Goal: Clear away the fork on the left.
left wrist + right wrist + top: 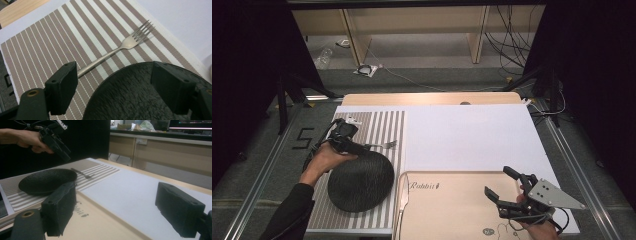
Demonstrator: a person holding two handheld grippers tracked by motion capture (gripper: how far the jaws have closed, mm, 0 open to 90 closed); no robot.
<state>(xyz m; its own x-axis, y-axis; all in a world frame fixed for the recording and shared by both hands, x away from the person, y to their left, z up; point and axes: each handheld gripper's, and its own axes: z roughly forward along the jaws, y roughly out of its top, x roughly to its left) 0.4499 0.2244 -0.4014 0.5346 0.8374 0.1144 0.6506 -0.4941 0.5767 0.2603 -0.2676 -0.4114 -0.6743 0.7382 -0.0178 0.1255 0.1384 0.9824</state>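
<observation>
nearest to me, at the bottom right of the high view, my right hand-held gripper hangs over the beige tray, its jaws spread wide apart and holding nothing; its grey three-cornered plate sits on top and the cable loops under the hand. in the right gripper view the two black jaws rise with a broad gap between them, the tray with its dark lettering lying below and the white mat beyond it. a little farther along and to the left, the black plate rests on the striped placemat, its rim just beside the tray's left edge. my left hand comes in over the far edge of that plate, carrying the left hand-held gripper, whose jaws i see parted and empty in the left gripper view, one over the placemat and the other over the plate. the fork lies flat on the placemat just past the plate's rim, handle end running in toward the left jaw, tines pointing away toward the white mat; i cannot tell whether the jaw touches the handle. in the high view the fork sits just ahead of the gripper tips. farther still the white mat covers the wooden surface.
</observation>
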